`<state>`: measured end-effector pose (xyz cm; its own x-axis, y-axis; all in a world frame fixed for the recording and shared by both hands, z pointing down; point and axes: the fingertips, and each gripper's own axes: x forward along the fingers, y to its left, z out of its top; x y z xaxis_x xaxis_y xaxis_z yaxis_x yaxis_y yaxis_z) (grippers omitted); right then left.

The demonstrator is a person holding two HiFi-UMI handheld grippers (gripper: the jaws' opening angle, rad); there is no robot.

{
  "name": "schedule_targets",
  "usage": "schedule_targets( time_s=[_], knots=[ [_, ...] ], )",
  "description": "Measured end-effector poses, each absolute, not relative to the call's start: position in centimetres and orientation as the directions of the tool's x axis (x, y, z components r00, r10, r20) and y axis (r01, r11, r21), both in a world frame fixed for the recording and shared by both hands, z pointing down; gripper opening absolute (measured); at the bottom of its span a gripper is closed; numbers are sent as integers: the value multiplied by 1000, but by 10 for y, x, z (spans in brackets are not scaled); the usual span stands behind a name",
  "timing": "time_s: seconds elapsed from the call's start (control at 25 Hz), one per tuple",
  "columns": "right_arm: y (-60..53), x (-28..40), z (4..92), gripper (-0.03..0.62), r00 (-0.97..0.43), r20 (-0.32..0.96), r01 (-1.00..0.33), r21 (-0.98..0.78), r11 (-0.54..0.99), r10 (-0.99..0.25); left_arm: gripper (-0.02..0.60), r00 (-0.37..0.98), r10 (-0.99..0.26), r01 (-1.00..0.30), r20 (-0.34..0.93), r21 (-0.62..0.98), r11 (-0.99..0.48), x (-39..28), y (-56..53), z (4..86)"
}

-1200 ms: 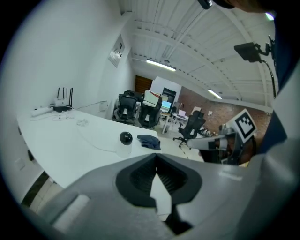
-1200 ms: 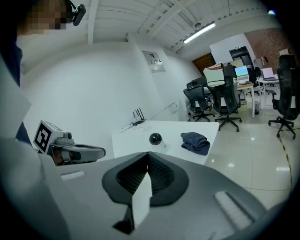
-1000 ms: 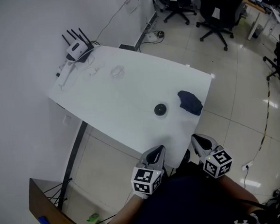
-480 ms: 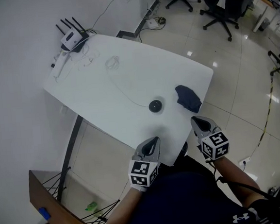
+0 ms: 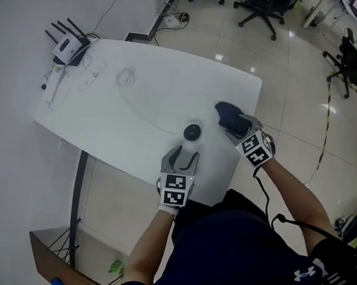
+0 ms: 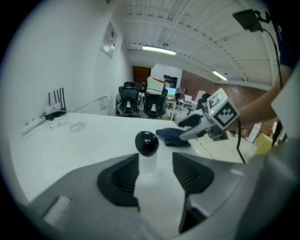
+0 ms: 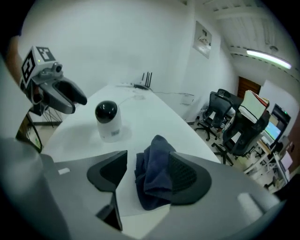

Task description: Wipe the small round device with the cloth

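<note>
1. The small round device (image 5: 192,131) is a short white cylinder capped with a glossy black dome. It stands upright on the smooth white table (image 5: 131,99), near the edge closest to the person.
2. The cloth (image 5: 225,113) is soft dark-blue fabric, crumpled into folds. It lies on the table just right of the device and does not touch it.
3. The left gripper (image 5: 184,154) slants down toward the device. Its dark ribbed pads (image 6: 123,180) have just been opening and now stand apart, with only bare table between them. The device sits just beyond their tips, untouched.
4. The right gripper (image 5: 239,127) tilts down over the cloth. Its jaws have just been opening and stand wide, with the cloth bunched between them. The cloth lies against one pad, clear of the other, and is not squeezed.
5. Count: one device, one cloth, two grippers and one white router (image 5: 65,50) with black antennas at the far corner.
</note>
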<state>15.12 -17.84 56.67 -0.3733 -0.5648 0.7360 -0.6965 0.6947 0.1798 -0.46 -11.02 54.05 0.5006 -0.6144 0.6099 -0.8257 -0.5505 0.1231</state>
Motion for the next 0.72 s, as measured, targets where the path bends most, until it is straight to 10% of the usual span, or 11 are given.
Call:
schedule_targets(
  time_s=[0.16,0.36,0.52,0.72],
  knots=[
    [-193,151,605,355,-279,804,-651,244,719,-525,369,492,-580,-793,650,59,-606,5,-133,574],
    [-205,154,625,349,-232,817,-697,238,677,-527,396,449,-584,-786,677,-11,-618,17,-155,597],
    [-204,157,623,107,-242,801,-747,206,632,-547,390,457,-577,-794,677,17,-608,16,-160,601],
    [-195,156,621,81,-377,778,-847,-72,526,-502,363,492,-578,-789,651,53,-612,10,-151,593]
  ],
)
